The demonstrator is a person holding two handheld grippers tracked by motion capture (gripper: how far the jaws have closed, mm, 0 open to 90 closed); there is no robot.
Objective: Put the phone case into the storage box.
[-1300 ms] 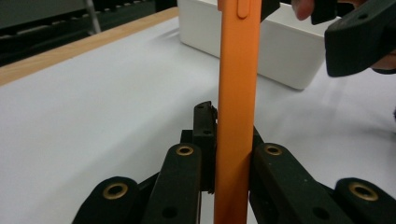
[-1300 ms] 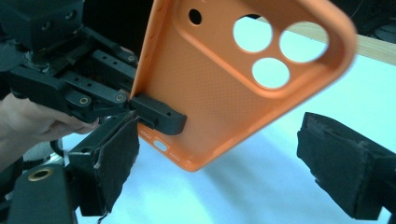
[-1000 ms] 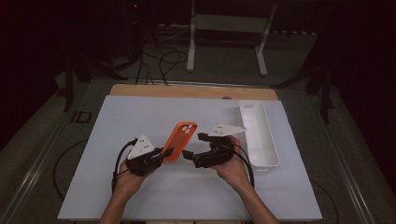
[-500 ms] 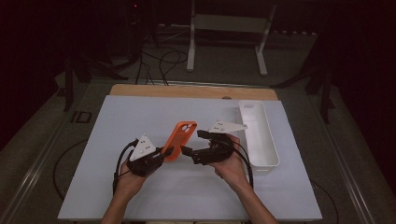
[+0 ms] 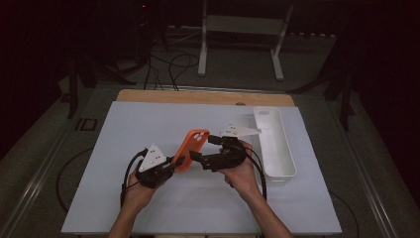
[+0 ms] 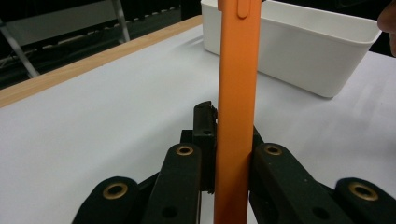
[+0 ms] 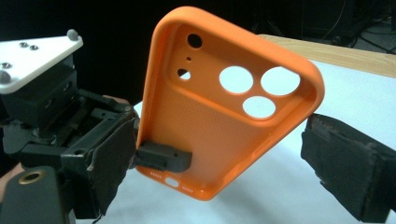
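An orange phone case (image 5: 193, 146) is held upright above the white mat, camera holes at the top. My left gripper (image 5: 177, 161) is shut on its lower end; in the left gripper view the case (image 6: 236, 93) rises edge-on from between the jaws of that gripper (image 6: 229, 154). In the right gripper view the case (image 7: 219, 121) shows its inner face, with one left-gripper fingertip (image 7: 163, 157) clamped on its bottom edge. My right gripper (image 5: 194, 157) is open; its two pads flank the case's lower sides (image 7: 229, 158) without visibly pressing.
A long white tray (image 5: 277, 148) lies on the mat to the right of my right hand and appears behind the case as a tray wall (image 6: 299, 51). The white mat (image 5: 148, 124) covers a wooden table (image 5: 198, 96). Stands and cables sit on the dark floor beyond.
My right gripper has edged slightly left toward the case's lower end. The left gripper and the case have stayed in place.
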